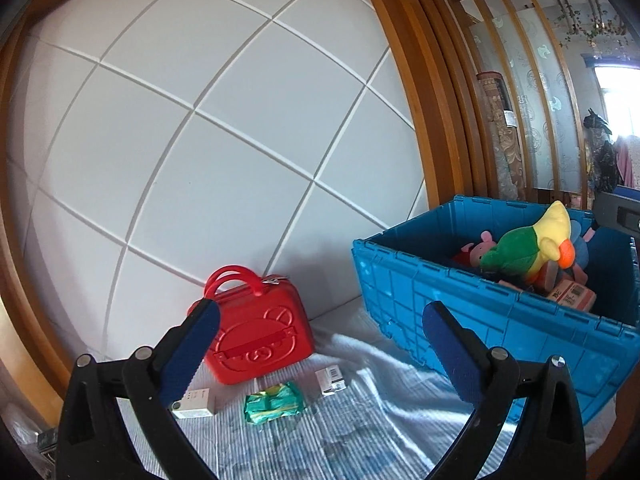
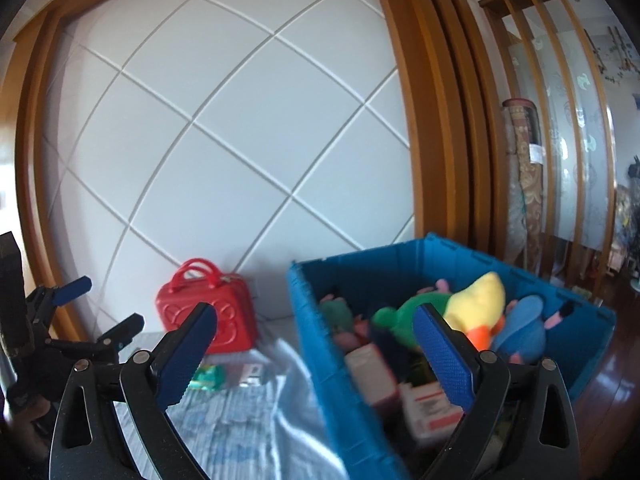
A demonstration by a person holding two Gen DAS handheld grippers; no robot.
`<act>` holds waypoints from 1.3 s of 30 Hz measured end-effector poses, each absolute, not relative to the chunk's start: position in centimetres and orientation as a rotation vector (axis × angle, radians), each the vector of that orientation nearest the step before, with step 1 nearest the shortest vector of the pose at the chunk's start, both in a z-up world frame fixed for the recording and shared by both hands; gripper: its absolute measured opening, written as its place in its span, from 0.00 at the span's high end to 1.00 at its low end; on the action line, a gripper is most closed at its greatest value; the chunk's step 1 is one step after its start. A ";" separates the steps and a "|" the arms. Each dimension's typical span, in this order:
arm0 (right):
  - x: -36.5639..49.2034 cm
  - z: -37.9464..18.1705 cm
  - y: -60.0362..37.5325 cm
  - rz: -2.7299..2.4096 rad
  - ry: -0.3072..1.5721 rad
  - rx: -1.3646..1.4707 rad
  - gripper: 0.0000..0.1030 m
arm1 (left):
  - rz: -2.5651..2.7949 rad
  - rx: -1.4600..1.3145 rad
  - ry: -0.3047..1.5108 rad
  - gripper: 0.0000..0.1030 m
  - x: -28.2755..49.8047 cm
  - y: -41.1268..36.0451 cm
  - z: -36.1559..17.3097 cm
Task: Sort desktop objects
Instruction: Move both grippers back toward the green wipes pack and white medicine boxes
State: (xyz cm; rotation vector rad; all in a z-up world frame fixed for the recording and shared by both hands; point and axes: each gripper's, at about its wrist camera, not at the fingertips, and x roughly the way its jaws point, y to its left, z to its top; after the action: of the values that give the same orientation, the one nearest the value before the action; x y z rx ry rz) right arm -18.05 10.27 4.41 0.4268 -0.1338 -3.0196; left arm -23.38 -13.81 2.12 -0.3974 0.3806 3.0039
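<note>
A red toy case [image 1: 258, 330] stands by the white wall on a pale cloth [image 1: 320, 432]. In front of it lie a green packet [image 1: 273, 402] and two small boxes [image 1: 194, 402] [image 1: 331, 380]. A blue crate [image 1: 492, 320] at the right holds a green-and-yellow plush duck [image 1: 528, 248], other plush toys and cartons. My left gripper [image 1: 320, 344] is open and empty above the cloth. My right gripper [image 2: 316, 344] is open and empty over the crate's [image 2: 320, 360] near left wall. The left gripper also shows in the right wrist view [image 2: 100, 308].
A white tiled wall panel [image 1: 220, 140] with a wooden frame [image 1: 420, 100] backs the surface. Wooden slats and a glass partition [image 1: 540, 100] stand behind the crate. Dark wooden floor [image 2: 612, 400] lies right of the crate.
</note>
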 end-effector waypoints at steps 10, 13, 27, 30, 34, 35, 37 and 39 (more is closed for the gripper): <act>-16.2 1.6 2.4 -2.970 -0.077 0.533 0.01 | 3.098 -0.477 0.322 0.00 -21.2 -22.0 -1.1; -16.5 1.0 0.9 -2.940 -0.063 0.545 0.01 | 3.129 -0.480 0.341 0.00 -20.4 -23.8 -2.0; -23.9 -6.5 -4.4 -2.745 0.045 0.713 0.01 | 3.334 -0.693 0.308 0.00 -19.0 -34.7 -7.6; -26.9 -8.7 -4.7 -2.713 0.049 0.795 0.01 | 3.320 -0.711 0.343 0.00 -21.0 -34.3 -8.5; -31.7 -11.7 -5.2 -2.660 0.059 0.912 0.01 | 3.248 -0.750 0.376 0.00 -25.0 -32.9 -9.9; -33.0 -12.5 -5.4 -2.657 0.072 0.936 0.01 | 3.224 -0.763 0.377 0.00 -26.3 -32.5 -10.3; -35.6 -14.1 -5.8 -2.656 0.103 0.981 0.01 | 3.175 -0.783 0.388 0.00 -29.2 -31.5 -11.4; -38.7 -15.7 -6.3 -2.648 0.112 1.036 0.01 | 3.124 -0.827 0.397 0.00 -32.2 -30.8 -12.7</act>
State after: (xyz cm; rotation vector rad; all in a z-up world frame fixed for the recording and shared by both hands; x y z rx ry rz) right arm -38.65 -6.27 -15.67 1.0360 0.1119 -2.6485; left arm -32.16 -30.81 -12.75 -0.8267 0.3973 3.1236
